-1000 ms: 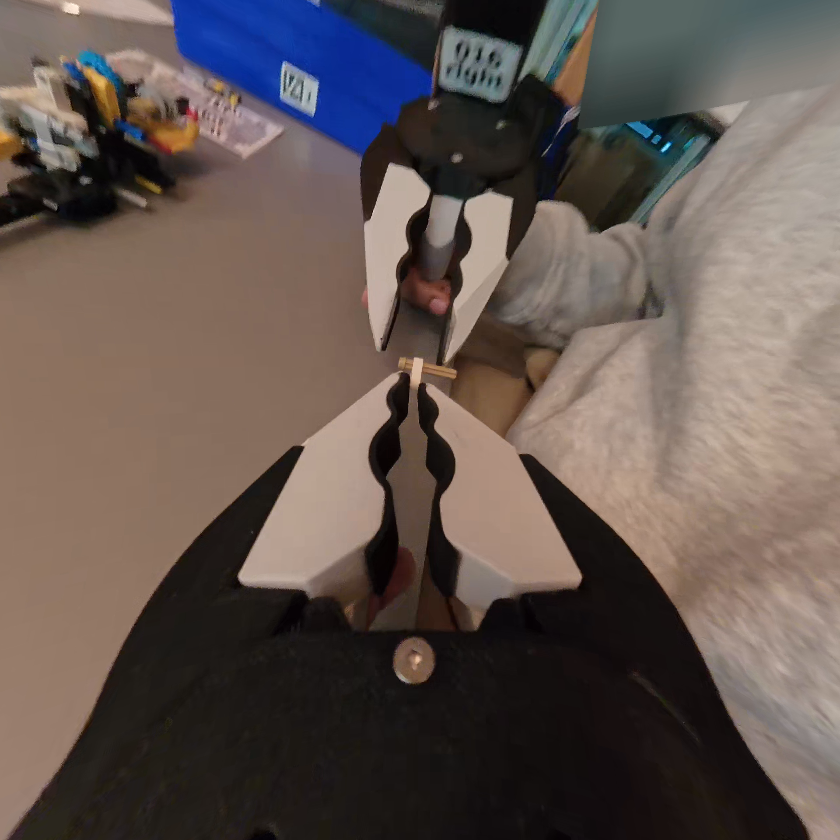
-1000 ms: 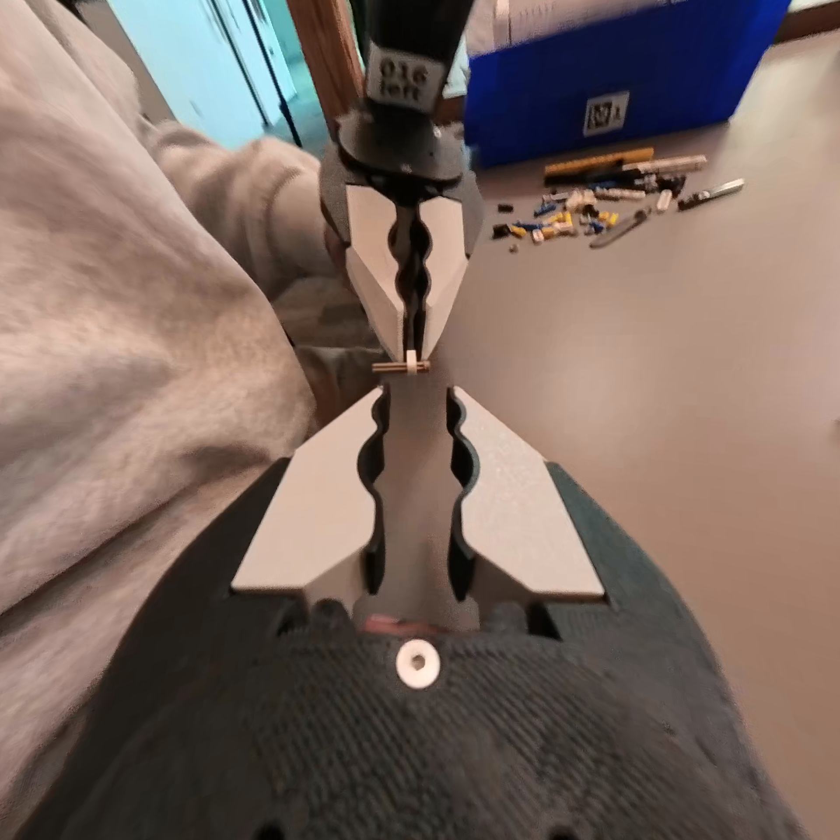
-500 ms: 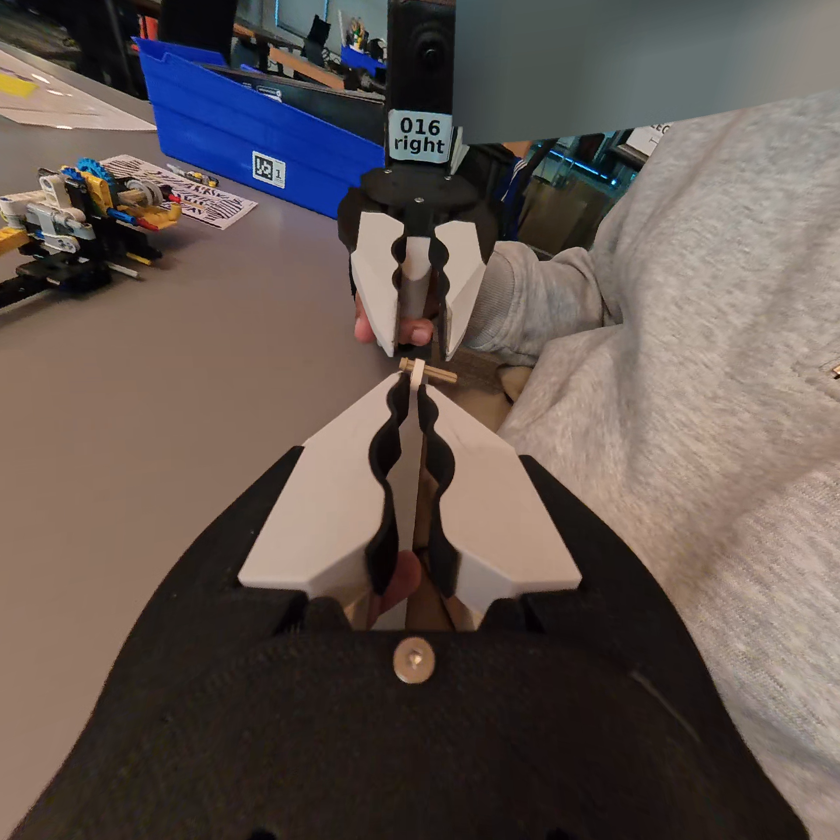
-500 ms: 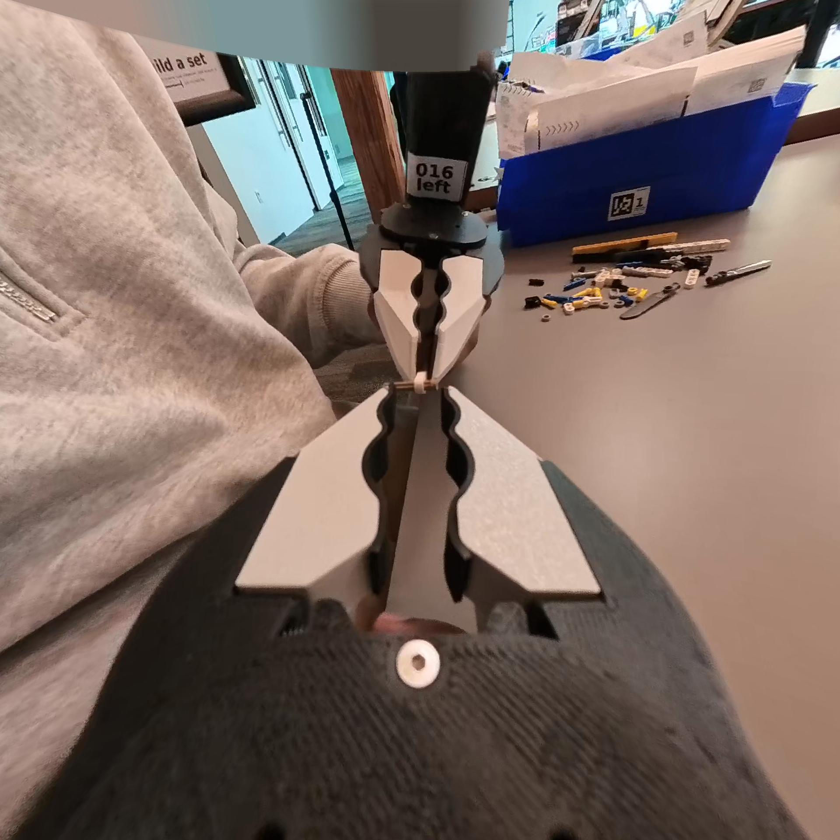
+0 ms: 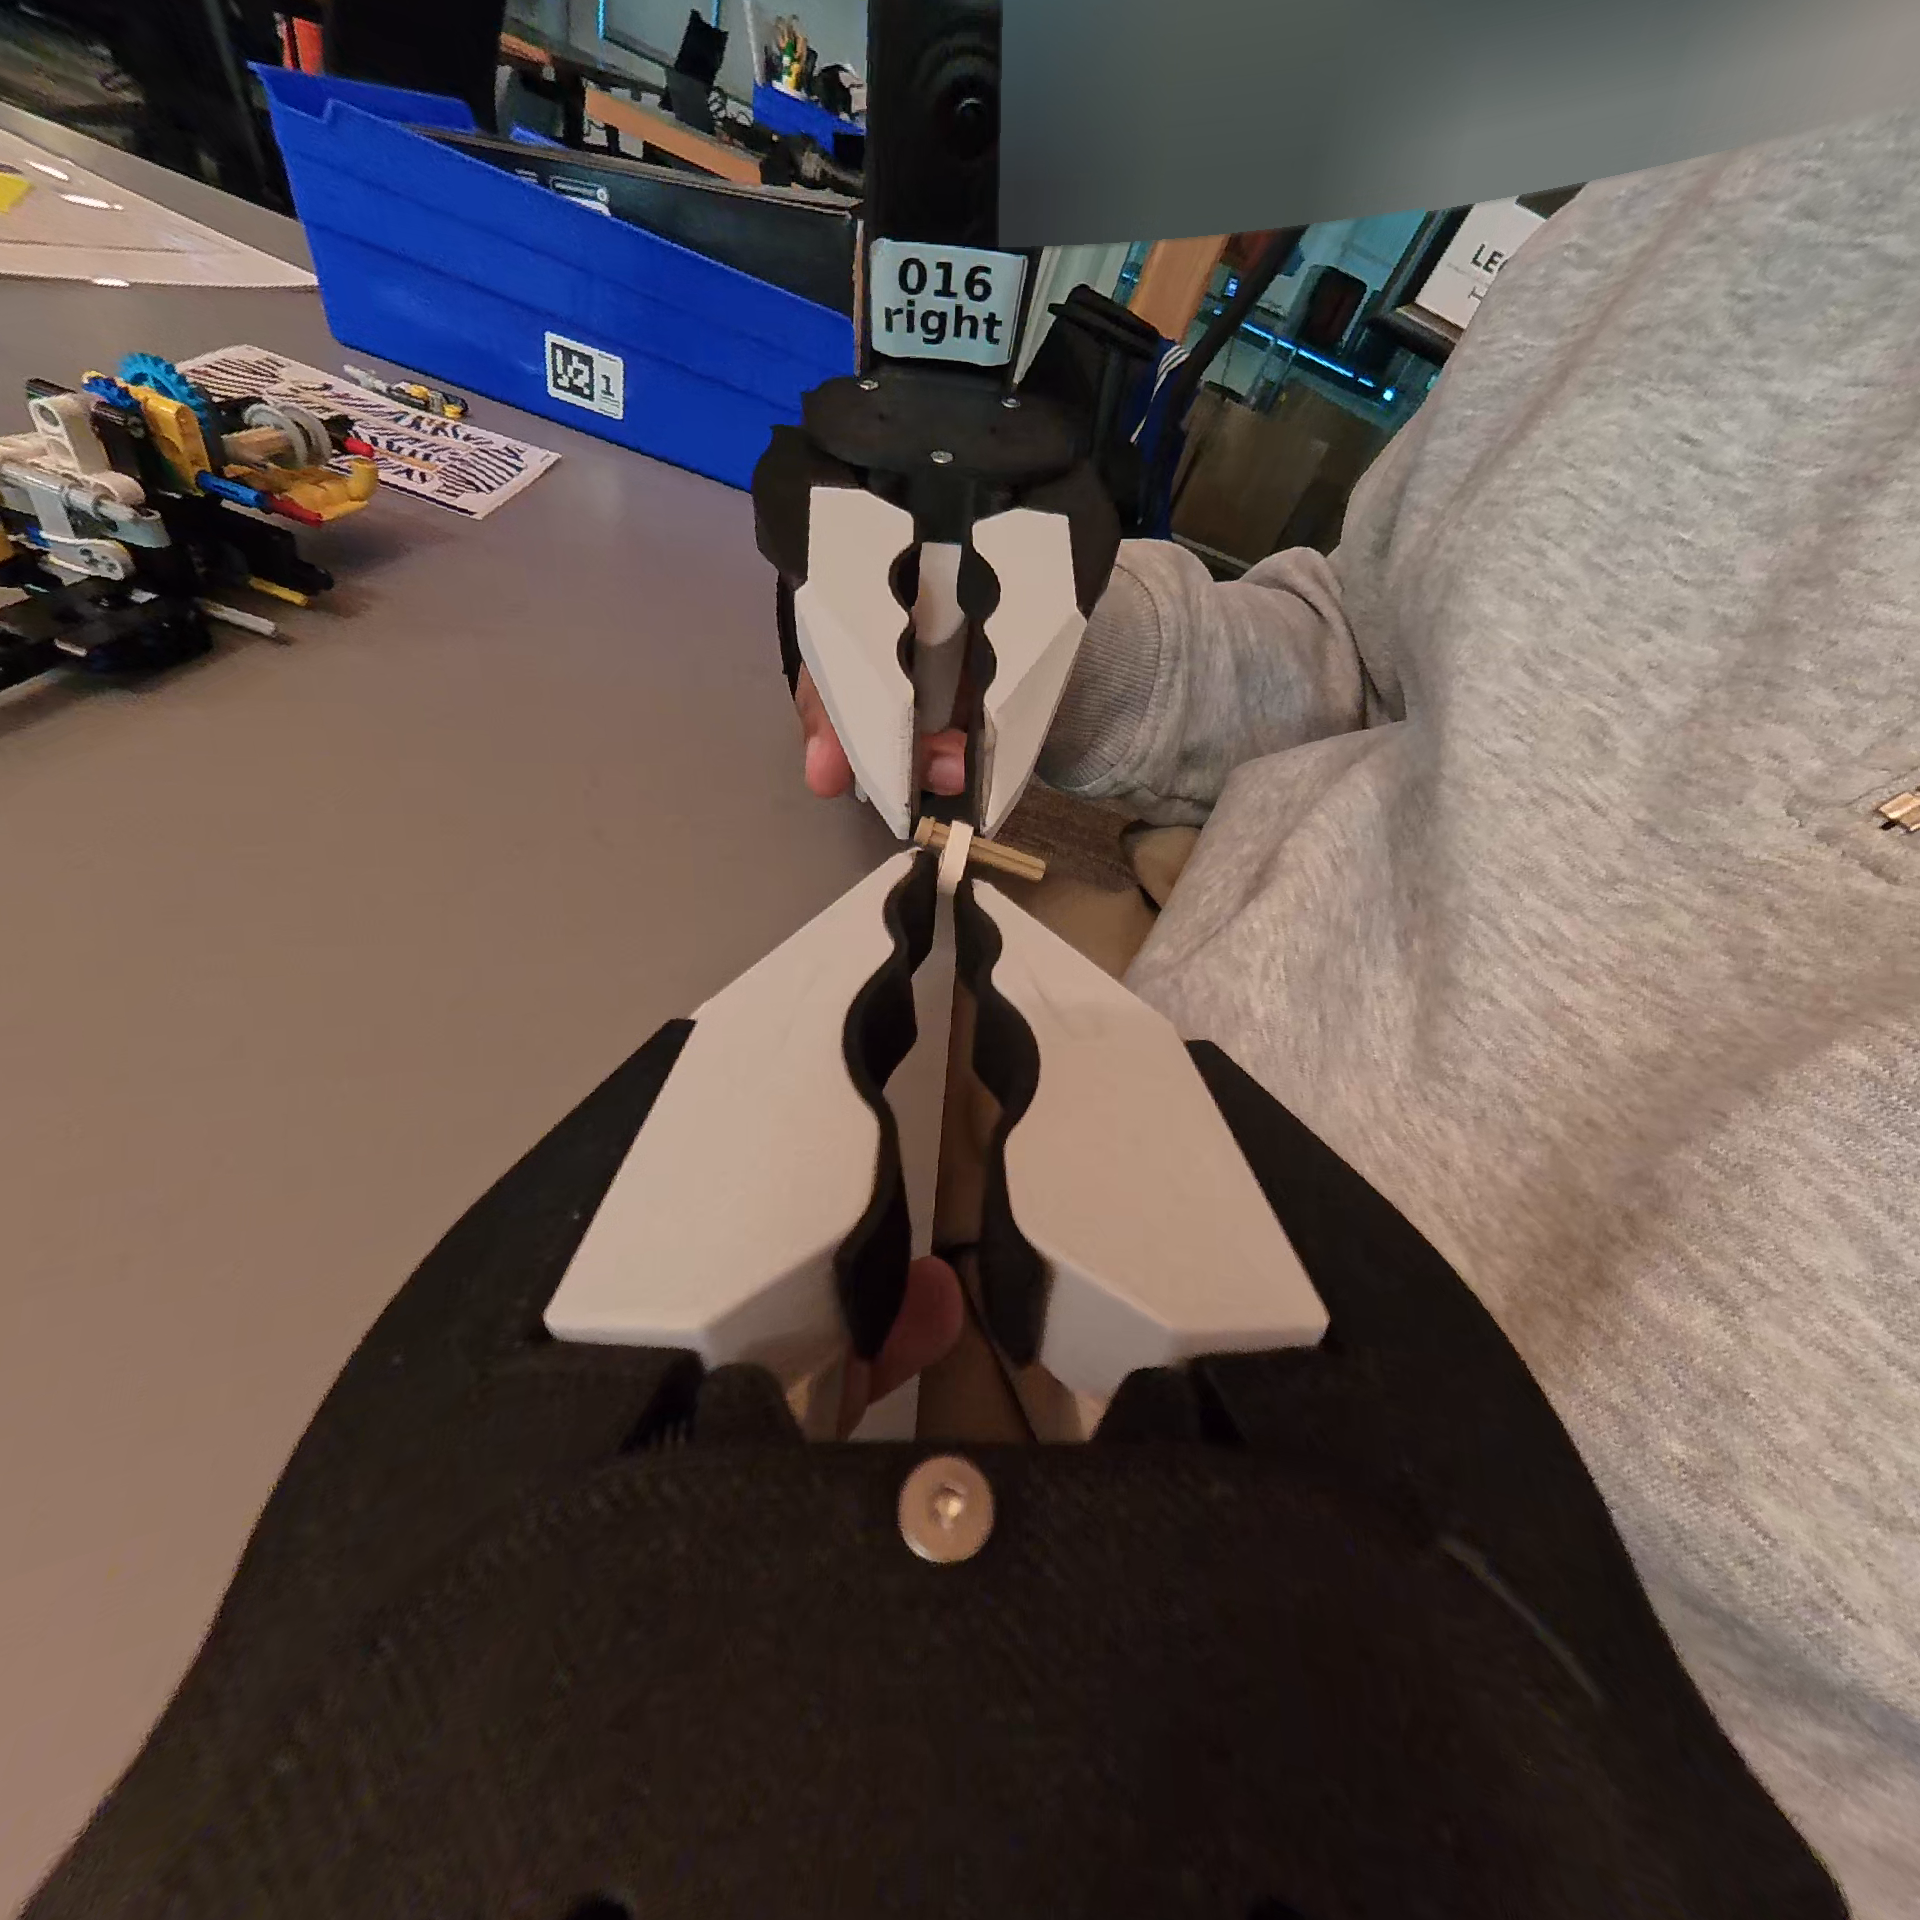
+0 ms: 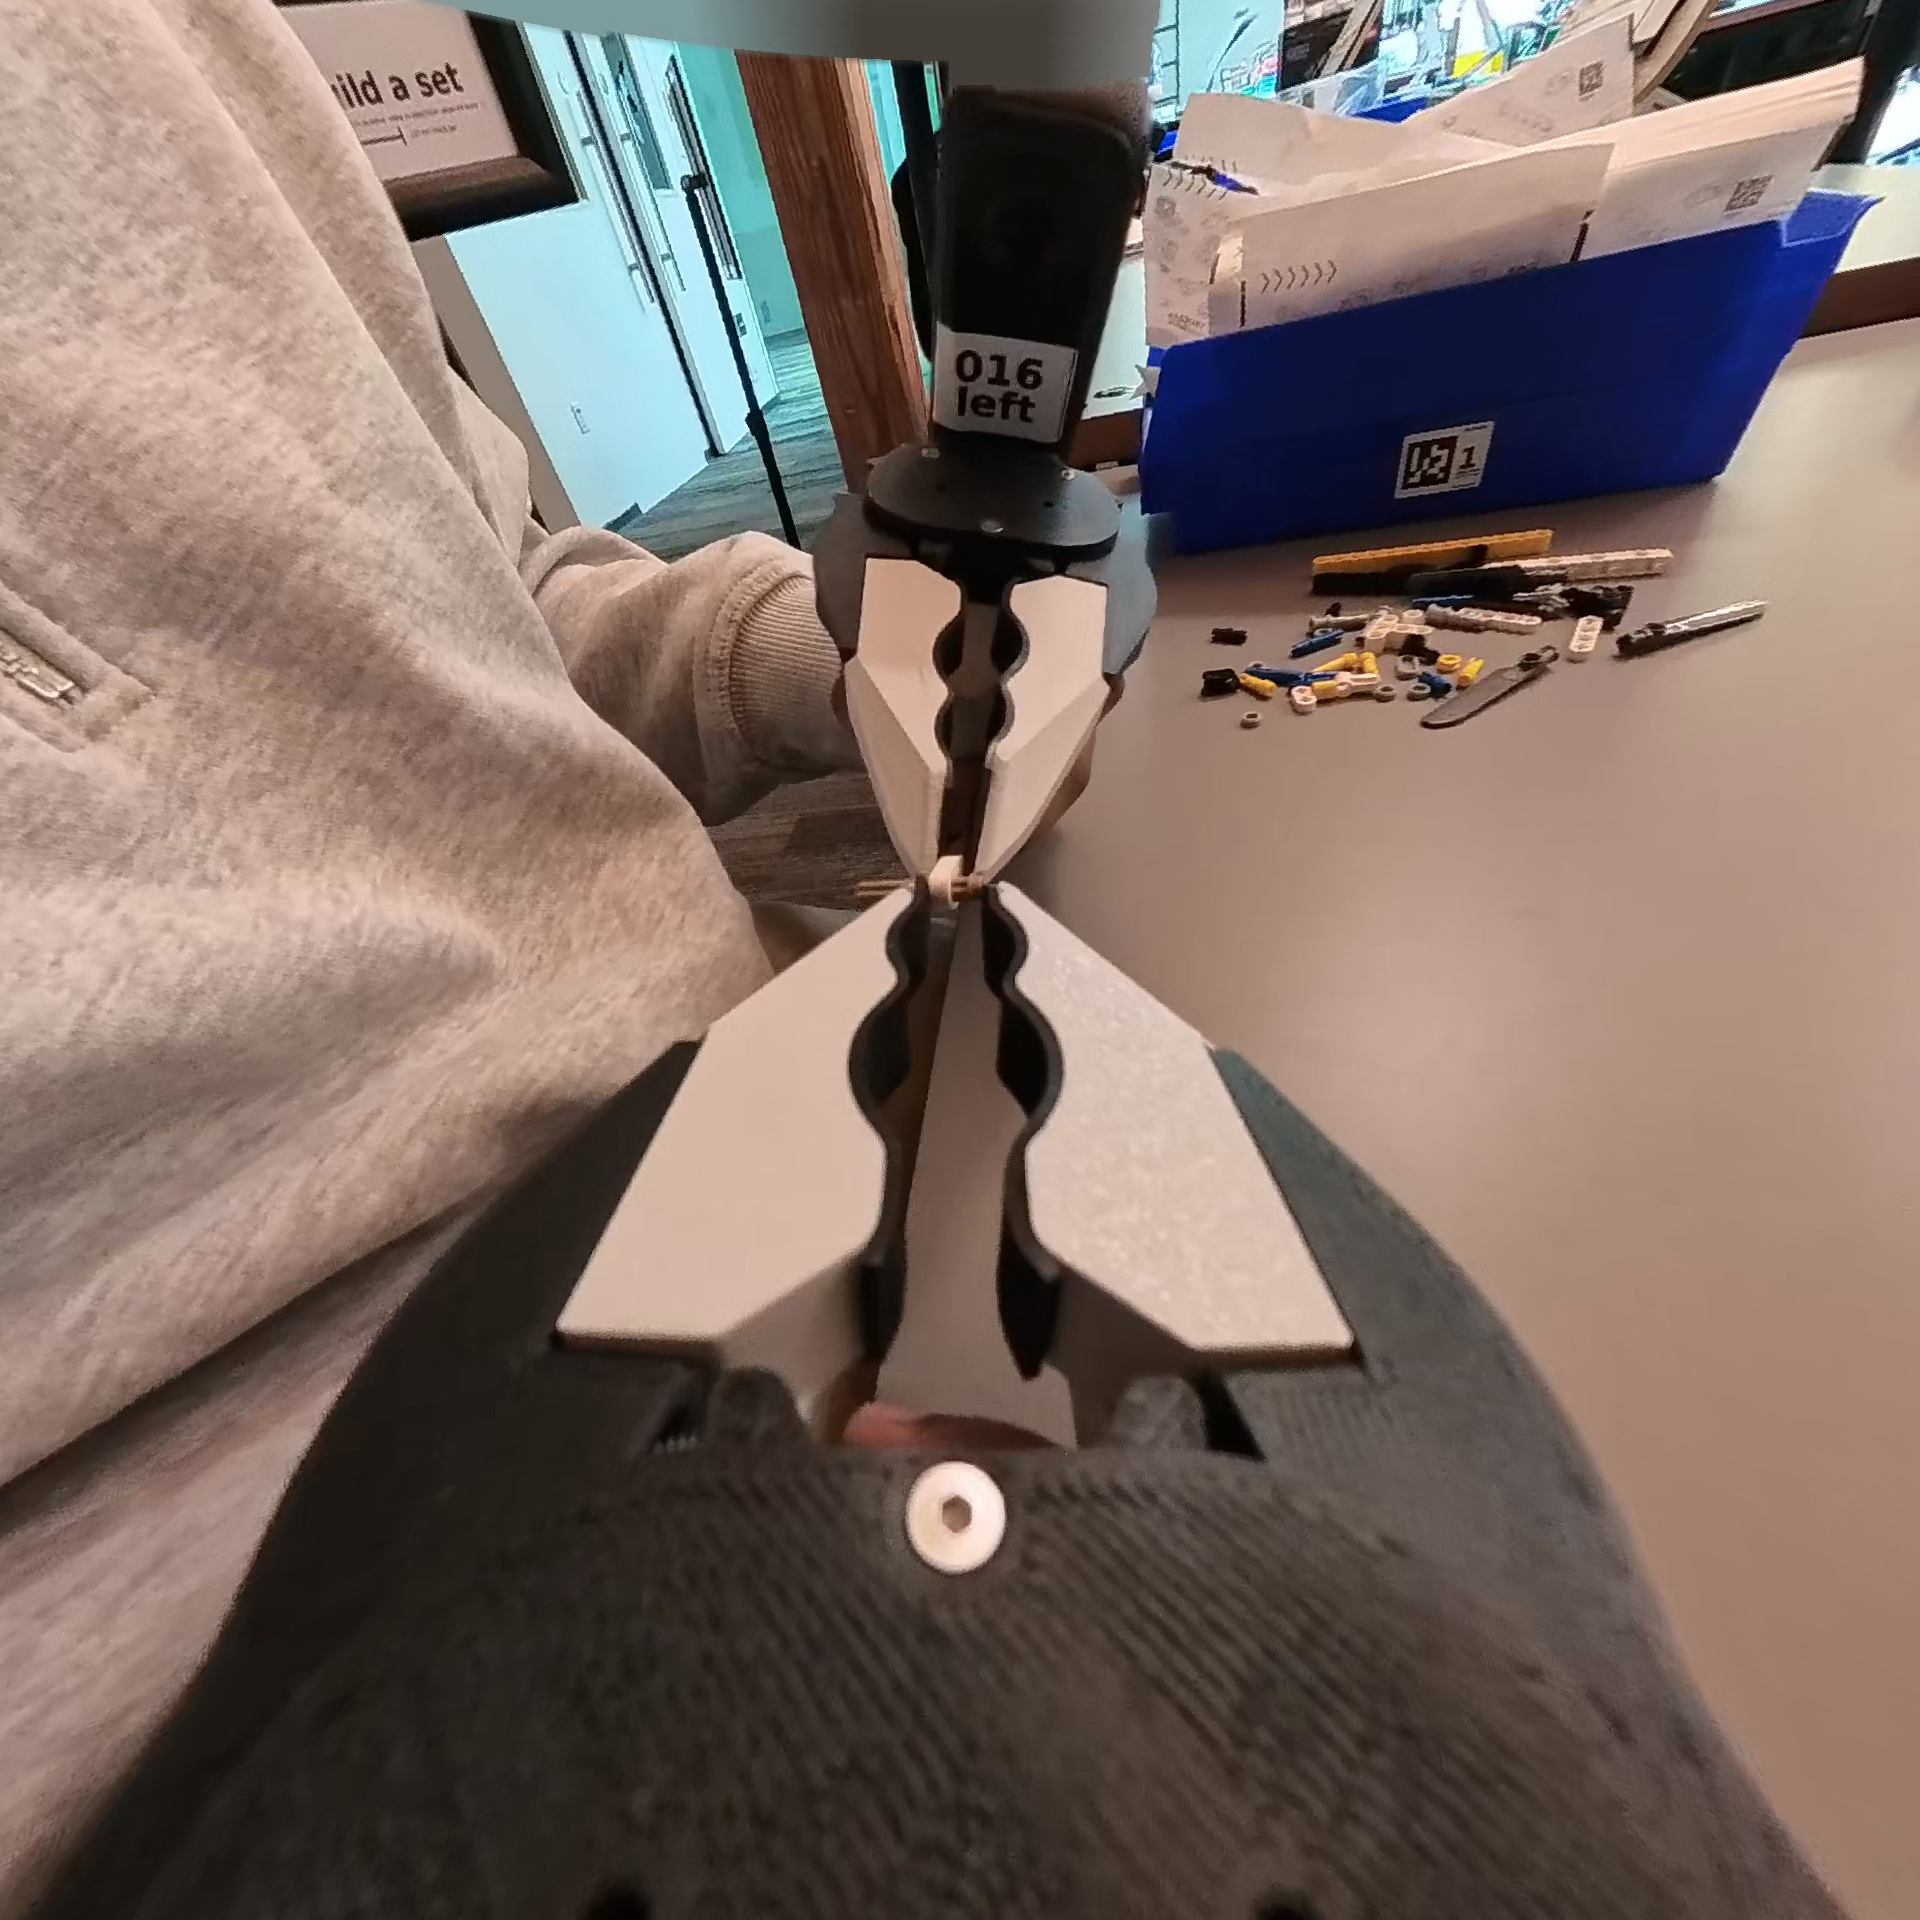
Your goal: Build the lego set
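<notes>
Left gripper (image 5: pixel 948 868): closed on a white bush (image 5: pixel 954 854), pinched right at the tips, nothing deeper in the jaws.
Pin (image 5: pixel 982 844): tan, threaded through the bush, lying crosswise to both grippers, 1 end poking out on each side.
Right gripper (image 6: pixel 951 902): tips drawn nearly together on the near end of the pin (image 6: pixel 966 883), apparently clamped on it; contact itself too small to confirm.
Why held so: tip to tip, nose to nose, probably so 1 gripper steadies the bush while the other pushes or slides the pin along its hole.
Where: in mid-air, just off the near edge of the surface (image 5: pixel 416 831), in front of a grey sweatshirt (image 5: pixel 1558 831); nothing underneath to catch a dropped part.
Model (image 5: pixel 135 499): part-built, black, yellow and white, well off to the left on the surface, beside a sticker sheet (image 5: pixel 416 457).
Loose parts (image 6: pixel 1403 655): small scatter near a blue bin (image 6: pixel 1507 384), well apart from both grippers.
Room: wide bare surface between grippers and model, free run toward it; tight on the body side, with the sweatshirt close by.
Risk: tiny parts held by the very tips, so a slight twist could pop the pin free over the edge.
Stage: sub-assembly being put together, not yet at the model.
</notes>
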{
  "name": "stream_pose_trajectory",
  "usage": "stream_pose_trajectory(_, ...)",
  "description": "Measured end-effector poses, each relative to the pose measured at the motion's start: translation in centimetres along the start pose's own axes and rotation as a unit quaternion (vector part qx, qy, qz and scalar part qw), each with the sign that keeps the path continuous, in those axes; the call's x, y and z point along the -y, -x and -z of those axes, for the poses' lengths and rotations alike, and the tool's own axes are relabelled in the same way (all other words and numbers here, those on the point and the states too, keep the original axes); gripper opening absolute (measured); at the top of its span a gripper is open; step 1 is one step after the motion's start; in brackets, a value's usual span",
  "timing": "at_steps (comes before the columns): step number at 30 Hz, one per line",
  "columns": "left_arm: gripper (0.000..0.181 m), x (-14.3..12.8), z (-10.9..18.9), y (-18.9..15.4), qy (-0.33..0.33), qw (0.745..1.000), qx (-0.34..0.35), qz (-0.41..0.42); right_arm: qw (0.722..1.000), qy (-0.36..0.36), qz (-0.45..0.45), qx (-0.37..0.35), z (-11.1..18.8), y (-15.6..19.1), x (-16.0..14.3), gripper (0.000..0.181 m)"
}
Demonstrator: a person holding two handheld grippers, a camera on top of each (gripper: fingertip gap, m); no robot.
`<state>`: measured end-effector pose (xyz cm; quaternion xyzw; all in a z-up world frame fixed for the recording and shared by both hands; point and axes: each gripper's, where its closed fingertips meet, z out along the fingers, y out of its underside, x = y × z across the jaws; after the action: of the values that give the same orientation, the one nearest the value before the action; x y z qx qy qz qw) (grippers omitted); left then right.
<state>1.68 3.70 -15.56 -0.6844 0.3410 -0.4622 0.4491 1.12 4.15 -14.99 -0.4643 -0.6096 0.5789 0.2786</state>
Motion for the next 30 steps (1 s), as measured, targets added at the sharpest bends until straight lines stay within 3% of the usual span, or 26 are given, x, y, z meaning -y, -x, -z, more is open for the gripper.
stream_pose_trajectory(30, 0.000, -0.2, 0.0, 0.9, 0.006, 1.000, 0.022, 0.018, 0.998, 0.044, 0.024, -0.032, -0.1, -0.6, -1.0, 0.007)
